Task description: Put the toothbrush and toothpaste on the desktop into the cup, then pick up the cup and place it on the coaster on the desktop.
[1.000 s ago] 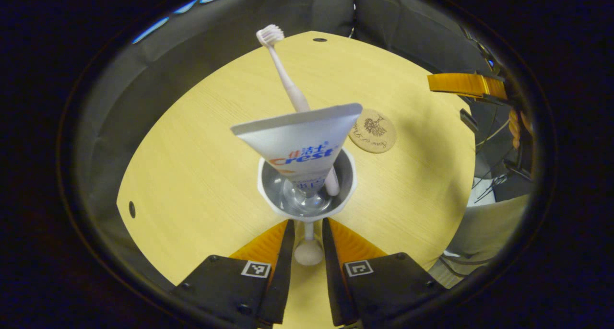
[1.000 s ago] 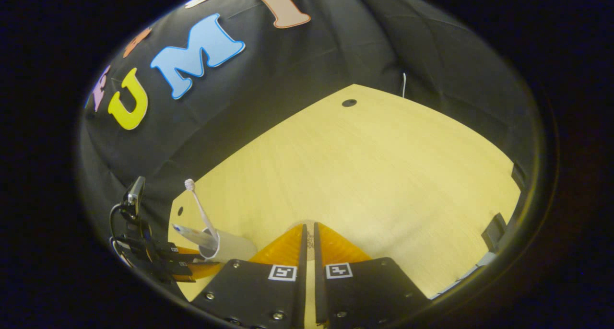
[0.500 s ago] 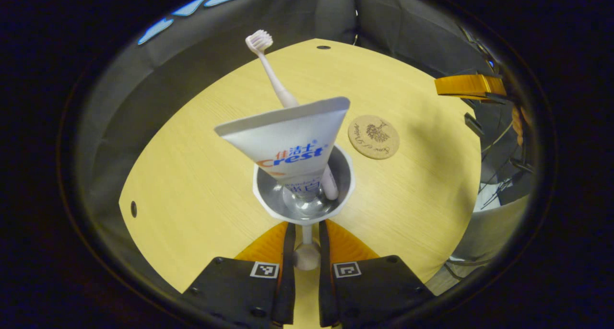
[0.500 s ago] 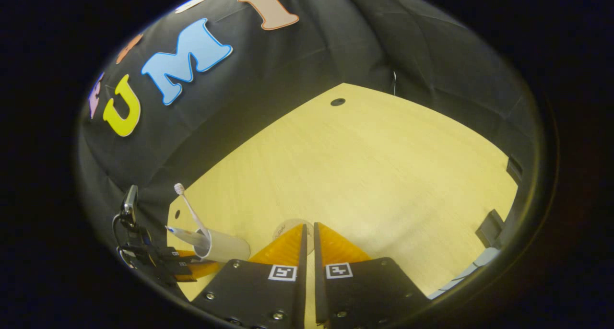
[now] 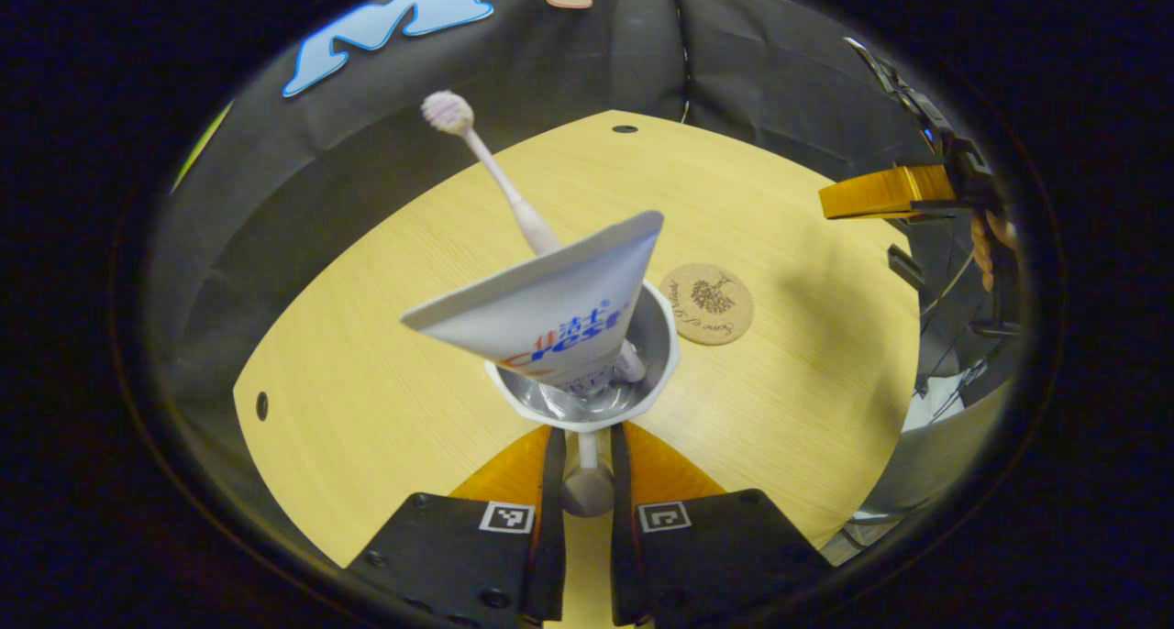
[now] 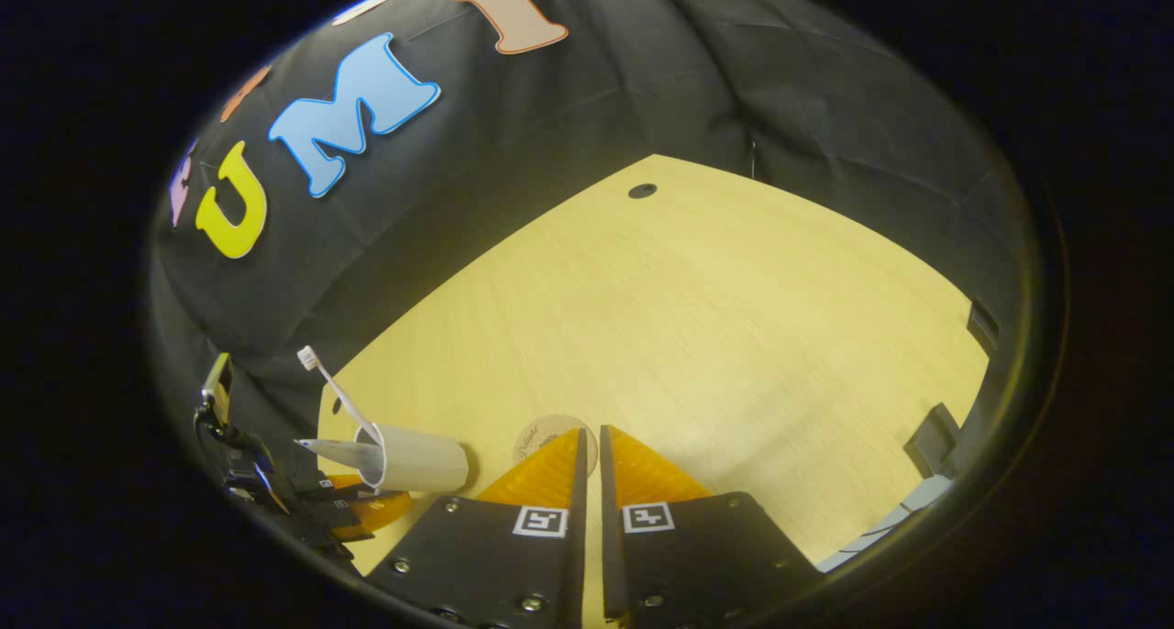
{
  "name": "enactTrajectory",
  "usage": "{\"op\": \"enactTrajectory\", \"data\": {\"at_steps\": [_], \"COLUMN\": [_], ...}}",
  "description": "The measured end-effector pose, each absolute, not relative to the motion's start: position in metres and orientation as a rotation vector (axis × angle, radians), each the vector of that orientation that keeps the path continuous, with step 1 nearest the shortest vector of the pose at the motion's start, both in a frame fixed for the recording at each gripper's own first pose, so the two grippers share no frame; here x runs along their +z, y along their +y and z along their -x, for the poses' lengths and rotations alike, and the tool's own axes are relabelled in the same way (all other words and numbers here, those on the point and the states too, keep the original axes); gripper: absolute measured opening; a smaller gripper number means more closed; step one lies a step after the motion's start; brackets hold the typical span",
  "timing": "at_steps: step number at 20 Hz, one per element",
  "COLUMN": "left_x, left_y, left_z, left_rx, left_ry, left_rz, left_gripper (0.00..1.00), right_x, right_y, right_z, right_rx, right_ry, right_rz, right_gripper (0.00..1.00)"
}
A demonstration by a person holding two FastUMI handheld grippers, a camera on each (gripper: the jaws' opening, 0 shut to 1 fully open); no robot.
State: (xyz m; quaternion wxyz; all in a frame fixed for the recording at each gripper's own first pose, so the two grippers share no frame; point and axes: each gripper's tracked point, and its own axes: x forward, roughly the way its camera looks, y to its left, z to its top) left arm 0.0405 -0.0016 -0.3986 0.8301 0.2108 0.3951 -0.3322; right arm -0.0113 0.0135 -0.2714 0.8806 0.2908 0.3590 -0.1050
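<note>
Left gripper [image 5: 581, 446] pinches the cup [image 5: 585, 372] by its handle, carrying toothbrush [image 5: 500, 178] and toothpaste [image 5: 541, 313] toward the coaster [image 5: 707, 303] just beyond; right gripper [image 6: 591, 446] idles, fingers pressed together.

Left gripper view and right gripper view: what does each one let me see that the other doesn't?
Left gripper view: the inside of the cup, the toothpaste in close-up, the coaster whole, and the right claw off to the side.
Right gripper view: the cup's outer wall from the side, the left claw holding it, and the coaster half behind the fingers.
Both: cup, toothbrush, toothpaste, coaster, desktop.
</note>
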Motion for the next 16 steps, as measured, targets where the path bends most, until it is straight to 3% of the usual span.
{"op": "enactTrajectory", "data": {"at_steps": [16], "left_x": [-0.395], "left_y": [-0.074], "left_z": [-0.052], "left_rx": [-0.824], "left_ry": [0.867], "left_rz": [-0.539], "left_gripper": [0.27], "right_x": [-0.263], "right_y": [-0.021], "right_z": [0.022], "right_rx": [-0.304], "right_ry": [0.709], "right_rz": [-0.685], "right_gripper": [0.08]}}
